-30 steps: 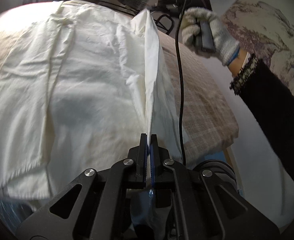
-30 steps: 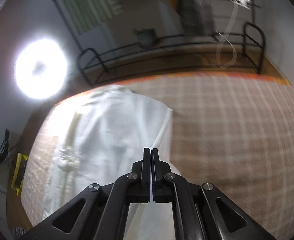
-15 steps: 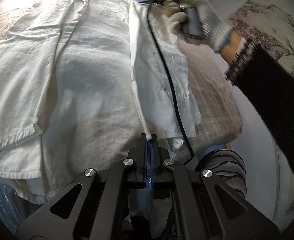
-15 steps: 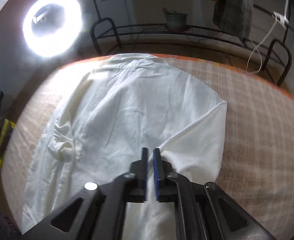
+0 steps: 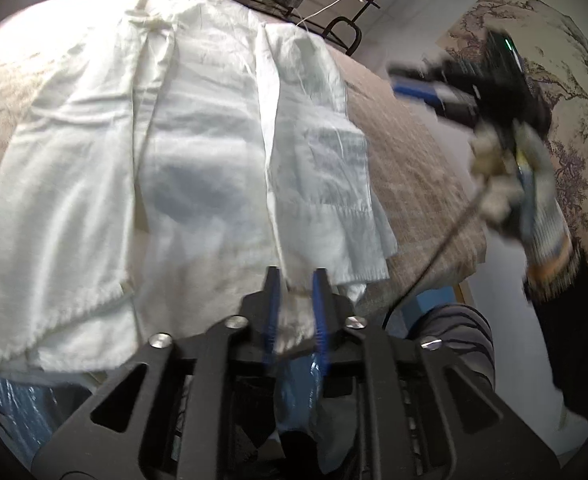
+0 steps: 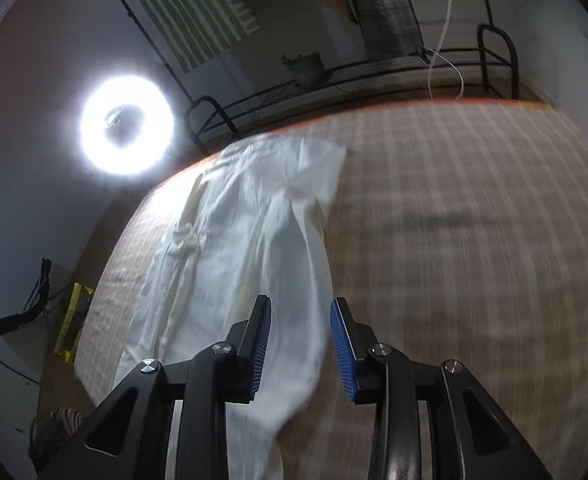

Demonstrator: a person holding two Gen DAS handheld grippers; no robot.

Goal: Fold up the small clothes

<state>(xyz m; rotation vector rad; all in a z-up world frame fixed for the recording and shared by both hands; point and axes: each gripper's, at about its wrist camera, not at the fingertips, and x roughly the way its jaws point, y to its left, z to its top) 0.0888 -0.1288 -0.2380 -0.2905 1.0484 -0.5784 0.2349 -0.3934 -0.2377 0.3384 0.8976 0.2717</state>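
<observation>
While the white, creased cotton shirt (image 5: 198, 152) is lying spread across the beige checked tablecloth (image 5: 410, 168), both black two-finger tongs are standing parted. Left gripper (image 5: 296, 280): jaws have just been opening, a narrow gap showing between the blue ribbed pads (image 5: 320, 320); the shirt's near hem is sitting in that gap, loose, not pinched. One side panel of the shirt is lying folded inward along a straight lengthwise crease, its lower corner hanging at the table's near edge.

Right gripper (image 6: 300, 312): jaws have likewise just been opening and are standing wider than the left's. In the right wrist view a strip of the shirt (image 6: 254, 240) is showing through the gap, lying below on the cloth; the pads are not pressing on it. In the left wrist view this same tool (image 5: 454, 84) is appearing blurred, off to the right of the shirt and clear of it, carried by a hand in a grey knitted glove (image 5: 534, 184) with a dark sleeve (image 5: 574, 340) behind; a dark cable is trailing down from it.

Beyond the table's far edge a bright ring lamp (image 6: 126, 128) is glaring, beside a black metal rack (image 6: 334, 80).
</observation>
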